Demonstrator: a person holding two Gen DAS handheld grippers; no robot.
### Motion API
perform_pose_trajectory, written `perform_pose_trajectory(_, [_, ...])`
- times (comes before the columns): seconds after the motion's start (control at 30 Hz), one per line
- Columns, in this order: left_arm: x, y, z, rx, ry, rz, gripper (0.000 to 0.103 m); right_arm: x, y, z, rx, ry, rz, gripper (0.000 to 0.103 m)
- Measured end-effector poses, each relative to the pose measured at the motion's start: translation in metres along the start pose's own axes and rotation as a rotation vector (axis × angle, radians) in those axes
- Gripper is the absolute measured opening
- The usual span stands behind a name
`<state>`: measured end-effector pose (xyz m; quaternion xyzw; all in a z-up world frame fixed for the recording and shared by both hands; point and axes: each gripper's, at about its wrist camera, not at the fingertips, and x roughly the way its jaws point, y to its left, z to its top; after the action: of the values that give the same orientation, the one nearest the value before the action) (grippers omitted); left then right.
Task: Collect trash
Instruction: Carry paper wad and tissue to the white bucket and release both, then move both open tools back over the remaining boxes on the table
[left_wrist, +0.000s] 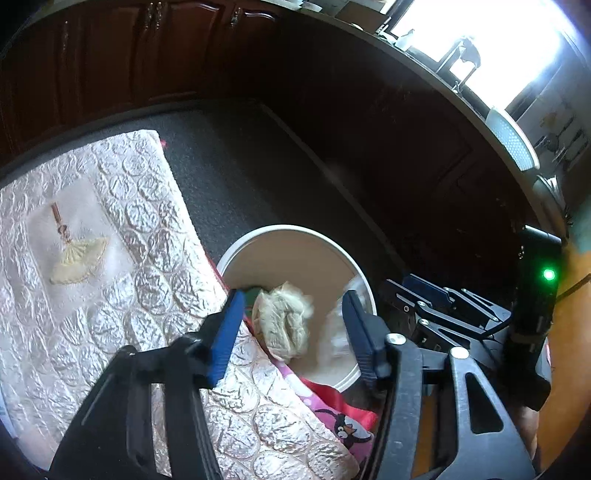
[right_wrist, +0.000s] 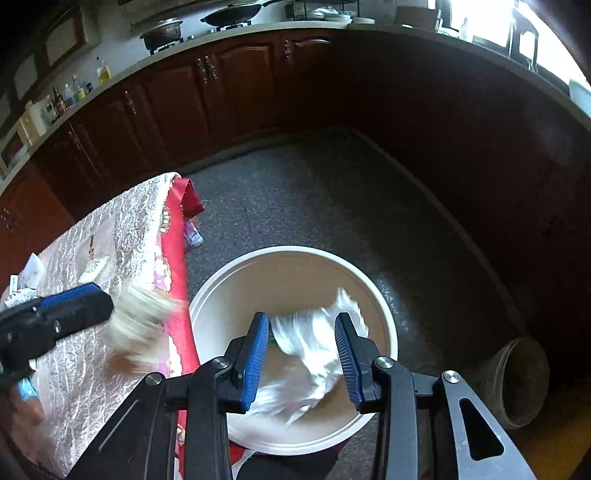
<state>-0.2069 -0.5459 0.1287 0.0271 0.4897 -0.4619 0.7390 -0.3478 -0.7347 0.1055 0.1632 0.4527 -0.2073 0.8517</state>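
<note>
Right gripper (right_wrist: 301, 354) open, white wad (right_wrist: 314, 347) dropping into bin (right_wrist: 295, 254); left gripper (left_wrist: 291, 332) open, beige wad (left_wrist: 282, 325) released; scraps (right_wrist: 26, 280) remaining at nine o'clock.

A crumpled beige paper wad (left_wrist: 282, 321) hung blurred over the round white plastic bin (right_wrist: 295, 254), seemingly falling. A crumpled white tissue (right_wrist: 314, 347) was inside the bin's mouth, also blurred.

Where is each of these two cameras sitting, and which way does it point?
Left wrist view: sits on the left tongs, looking down at a beige wad above the white bin; the right tongs show too.
Right wrist view: sits on the right tongs, looking down at white crumpled paper over the bin; the left tongs show.
Both share the bin, both wads and the quilted tablecloth.
</note>
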Motion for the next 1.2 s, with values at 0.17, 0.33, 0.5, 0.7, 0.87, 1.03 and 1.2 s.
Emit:
perform_pose_trajectory(0.17, [-0.014,0.004,-0.003,0.008,-0.02,0.058,0.055,-0.008,0.006,-0.003,0.001,-0.004,0.028,0.036])
perform_pose_trajectory(0.33, [-0.041,0.011,-0.008,0.025,-0.082,0.163,0.055,-0.016,0.023,-0.004,-0.006,-0.028,0.065,0.037])
perform_pose_trajectory(0.5, [-0.059,0.022,-0.017,0.052,-0.123,0.25,0.055,-0.031,0.054,-0.003,-0.036,-0.067,0.105,0.044])
perform_pose_trajectory(0.7, [-0.095,0.043,-0.031,0.046,-0.182,0.335,0.055,-0.052,0.097,0.001,-0.102,-0.108,0.151,0.044])
perform_pose_trajectory(0.87, [-0.125,0.062,-0.04,0.026,-0.238,0.393,0.055,-0.057,0.137,0.003,-0.155,-0.131,0.191,0.044])
perform_pose_trajectory(1.03, [-0.152,0.084,-0.049,0.004,-0.278,0.461,0.055,-0.059,0.17,0.004,-0.184,-0.138,0.241,0.045])
perform_pose_trajectory(1.2, [-0.173,0.107,-0.06,-0.034,-0.305,0.509,0.055,-0.06,0.21,0.005,-0.233,-0.141,0.288,0.046])
